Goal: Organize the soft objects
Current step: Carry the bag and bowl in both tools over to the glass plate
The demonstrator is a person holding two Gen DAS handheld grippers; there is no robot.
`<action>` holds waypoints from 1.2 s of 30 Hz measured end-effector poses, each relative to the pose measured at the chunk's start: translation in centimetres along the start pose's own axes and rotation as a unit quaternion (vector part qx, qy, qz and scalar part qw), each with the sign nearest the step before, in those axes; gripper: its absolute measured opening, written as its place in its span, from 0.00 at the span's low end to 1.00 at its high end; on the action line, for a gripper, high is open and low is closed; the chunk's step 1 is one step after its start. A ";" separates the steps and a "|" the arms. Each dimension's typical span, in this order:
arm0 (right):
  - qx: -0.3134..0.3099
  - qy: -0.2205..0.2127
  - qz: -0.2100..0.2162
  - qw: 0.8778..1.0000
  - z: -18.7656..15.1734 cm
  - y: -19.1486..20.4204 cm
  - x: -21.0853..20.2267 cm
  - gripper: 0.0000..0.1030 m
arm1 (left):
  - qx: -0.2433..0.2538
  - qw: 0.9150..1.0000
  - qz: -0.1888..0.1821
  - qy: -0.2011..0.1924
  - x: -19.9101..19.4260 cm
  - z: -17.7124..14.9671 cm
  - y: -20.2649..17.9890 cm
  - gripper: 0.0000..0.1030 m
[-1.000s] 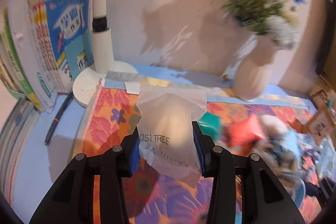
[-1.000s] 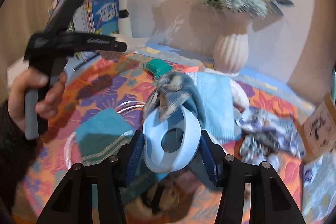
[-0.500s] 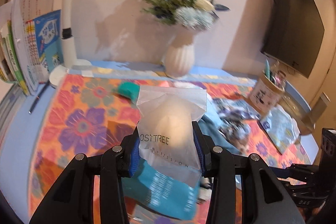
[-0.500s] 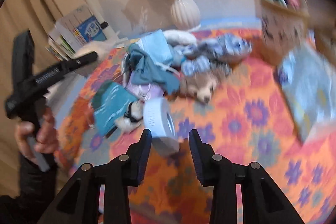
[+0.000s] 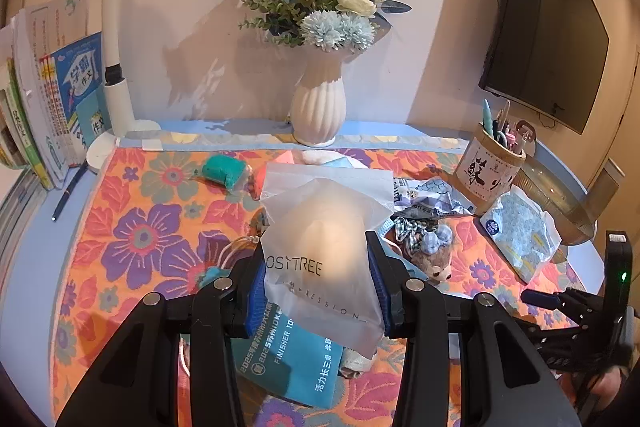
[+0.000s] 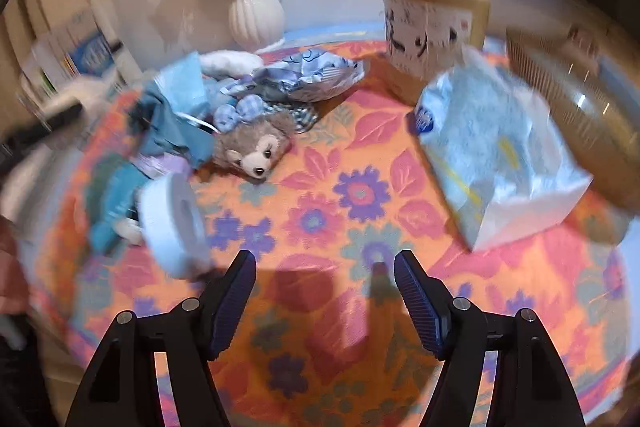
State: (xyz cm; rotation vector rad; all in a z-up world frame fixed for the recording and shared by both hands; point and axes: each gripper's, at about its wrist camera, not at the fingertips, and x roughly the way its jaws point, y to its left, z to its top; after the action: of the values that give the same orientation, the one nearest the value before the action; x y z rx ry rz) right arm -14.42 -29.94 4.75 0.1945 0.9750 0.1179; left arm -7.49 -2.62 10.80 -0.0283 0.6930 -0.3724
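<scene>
The left claw (image 5: 316, 291) is clamped on a frosted pouch (image 5: 324, 247), held above the desk's floral cloth (image 5: 132, 227). The right claw (image 6: 325, 297) gapes empty; a tape roll (image 6: 176, 223) lies just left of it, apparently loose. Beyond, the plush bear (image 6: 256, 147) seems next to gather.

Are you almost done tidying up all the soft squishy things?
Not yet. Nothing looks sorted. The left tongs hold a white pouch. The right tongs are open and empty, beside the tape roll. The teddy bear, blue cloths and tissue pack lie scattered on the flowery cloth.
</scene>
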 end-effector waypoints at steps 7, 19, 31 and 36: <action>-0.073 -0.050 0.027 0.996 0.4 5.0 -1.2 0.87 | 0.002 1.000 -0.004 0.002 0.6 0.2 -0.5 0.39; -0.048 0.023 0.080 0.995 0.4 4.4 4.2 0.95 | 0.007 1.000 -0.013 0.007 1.3 0.4 -1.3 0.39; -0.103 -0.056 -0.013 0.993 2.3 6.4 1.2 0.61 | 0.049 0.998 -0.025 -0.006 0.9 2.1 -5.6 0.39; -0.037 -0.145 -0.056 0.987 6.1 0.7 -6.2 0.61 | 0.071 0.994 -0.067 -0.053 -0.1 5.3 -10.8 0.39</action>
State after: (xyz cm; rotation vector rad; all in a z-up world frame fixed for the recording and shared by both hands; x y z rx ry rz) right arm -12.83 -31.05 13.28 0.0850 0.6873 0.0223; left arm -7.75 -13.16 16.52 0.0396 0.5606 -0.5450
